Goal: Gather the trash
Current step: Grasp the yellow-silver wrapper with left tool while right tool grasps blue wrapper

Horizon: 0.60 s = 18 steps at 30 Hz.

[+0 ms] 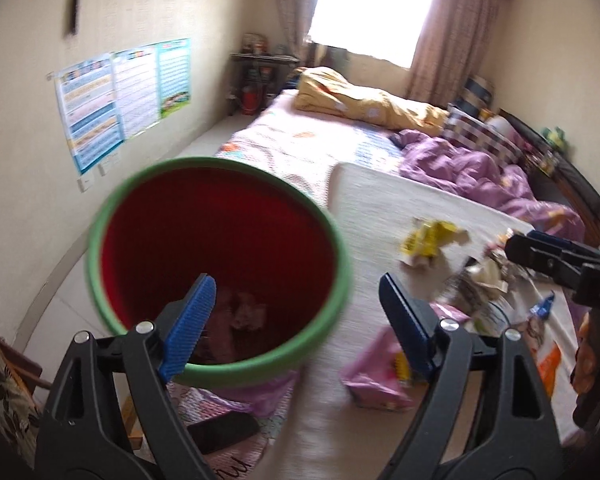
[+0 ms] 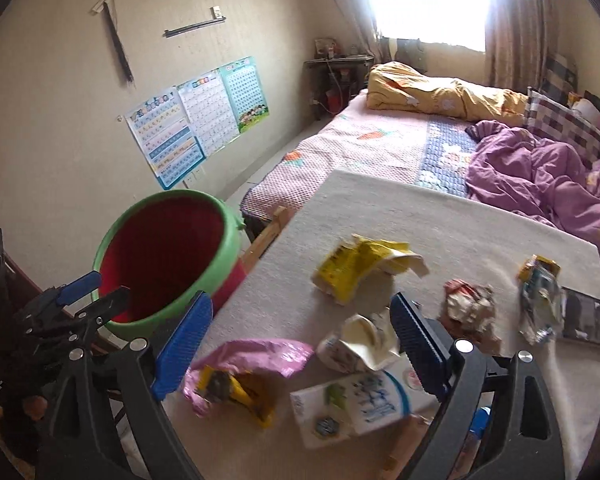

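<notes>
A red bucket with a green rim (image 1: pixel 216 268) stands left of the cloth-covered table (image 2: pixel 440 216), with crumpled trash (image 1: pixel 244 312) at its bottom. My left gripper (image 1: pixel 300 320) hangs open over the bucket's near rim with nothing between its blue pads. Over the table, my right gripper (image 2: pixel 300 344) is open above a crumpled white cup (image 2: pixel 356 344). Around it lie a pink wrapper (image 2: pixel 244 364), a white and blue carton (image 2: pixel 364 404) and a yellow wrapper (image 2: pixel 356 268). Further right are a crumpled red and white wrapper (image 2: pixel 468 308) and a shiny packet (image 2: pixel 540 300).
A phone (image 2: pixel 588 320) lies at the table's right edge. Behind the table is a bed (image 2: pixel 380 136) with purple and yellow bedding. Posters (image 2: pixel 196 116) hang on the left wall. A wooden chair with a patterned cushion (image 1: pixel 4 392) stands low on the left.
</notes>
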Tool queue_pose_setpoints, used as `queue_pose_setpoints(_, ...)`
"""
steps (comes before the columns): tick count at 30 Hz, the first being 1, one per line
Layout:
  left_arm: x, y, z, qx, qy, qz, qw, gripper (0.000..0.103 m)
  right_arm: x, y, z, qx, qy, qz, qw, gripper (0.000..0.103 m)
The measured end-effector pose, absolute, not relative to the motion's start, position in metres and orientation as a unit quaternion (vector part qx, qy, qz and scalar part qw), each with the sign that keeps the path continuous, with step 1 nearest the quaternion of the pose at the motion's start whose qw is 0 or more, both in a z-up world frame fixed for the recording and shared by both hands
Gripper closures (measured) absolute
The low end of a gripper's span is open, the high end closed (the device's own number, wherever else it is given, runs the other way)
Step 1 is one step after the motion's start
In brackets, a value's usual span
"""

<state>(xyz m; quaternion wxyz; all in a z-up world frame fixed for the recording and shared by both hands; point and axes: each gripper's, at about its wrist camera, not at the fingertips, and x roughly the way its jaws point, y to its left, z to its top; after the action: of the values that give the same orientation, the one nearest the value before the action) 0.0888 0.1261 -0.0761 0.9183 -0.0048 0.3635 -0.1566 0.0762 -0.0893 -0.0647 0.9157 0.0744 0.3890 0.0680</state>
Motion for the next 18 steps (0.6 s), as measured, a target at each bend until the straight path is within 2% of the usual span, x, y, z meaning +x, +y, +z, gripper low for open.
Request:
queue_pose_setpoints(5, 0.084, 0.071, -0.102, 0.058, 0.405, -0.2, 0.89, 0.019, 0.041, -0.139, -0.077, 0.096, 0.406, 0.041, 0.908, 0.016)
queue_pose_setpoints(15, 0.06, 0.035, -0.129, 0.047, 0.455, -0.182, 0.87, 0.019, -0.007, -0.2, -0.099, 0.128, 0.425, 0.023, 0.896, 0.016)
queue_pose_setpoints(18, 0.06, 0.029, -0.138, 0.036, 0.474, -0.168, 0.864, 0.035, -0.011, -0.208, -0.101, 0.133, 0.427, 0.025, 0.894, 0.016)
